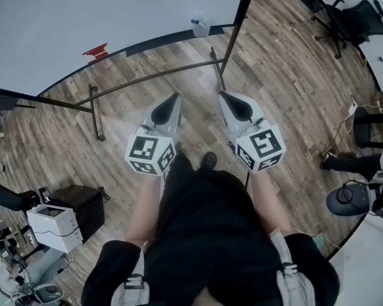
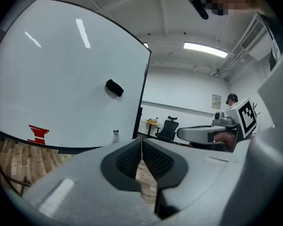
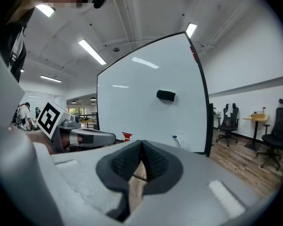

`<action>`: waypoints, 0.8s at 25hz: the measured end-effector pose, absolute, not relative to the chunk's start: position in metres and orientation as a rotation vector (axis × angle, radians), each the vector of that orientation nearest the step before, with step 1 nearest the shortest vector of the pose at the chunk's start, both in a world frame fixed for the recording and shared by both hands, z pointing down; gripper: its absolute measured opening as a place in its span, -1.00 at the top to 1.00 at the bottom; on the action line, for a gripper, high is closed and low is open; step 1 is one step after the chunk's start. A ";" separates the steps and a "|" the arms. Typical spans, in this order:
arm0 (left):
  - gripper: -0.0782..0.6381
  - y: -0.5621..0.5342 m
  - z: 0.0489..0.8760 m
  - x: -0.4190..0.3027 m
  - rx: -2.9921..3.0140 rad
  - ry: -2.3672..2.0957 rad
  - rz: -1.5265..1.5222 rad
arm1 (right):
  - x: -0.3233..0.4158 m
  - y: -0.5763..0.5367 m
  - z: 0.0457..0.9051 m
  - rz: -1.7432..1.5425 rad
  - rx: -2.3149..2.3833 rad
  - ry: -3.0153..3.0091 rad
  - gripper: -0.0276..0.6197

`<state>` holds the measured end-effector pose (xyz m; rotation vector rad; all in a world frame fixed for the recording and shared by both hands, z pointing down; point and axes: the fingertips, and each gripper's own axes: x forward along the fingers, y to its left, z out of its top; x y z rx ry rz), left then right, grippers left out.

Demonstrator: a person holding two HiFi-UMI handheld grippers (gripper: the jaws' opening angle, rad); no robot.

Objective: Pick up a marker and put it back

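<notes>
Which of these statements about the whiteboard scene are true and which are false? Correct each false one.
1. The left tongs and right tongs are both shut and empty. True.
2. A black eraser sits on the whiteboard. True.
3. The red marks are at the whiteboard's top edge. False: they are near its bottom edge.
4. The floor is carpeted. False: it is wood planking.
</notes>
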<state>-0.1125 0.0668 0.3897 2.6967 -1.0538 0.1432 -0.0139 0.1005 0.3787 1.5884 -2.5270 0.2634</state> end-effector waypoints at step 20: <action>0.74 0.089 0.381 -0.113 2.721 -1.051 0.159 | -0.012 0.123 0.365 0.297 1.630 -2.590 0.91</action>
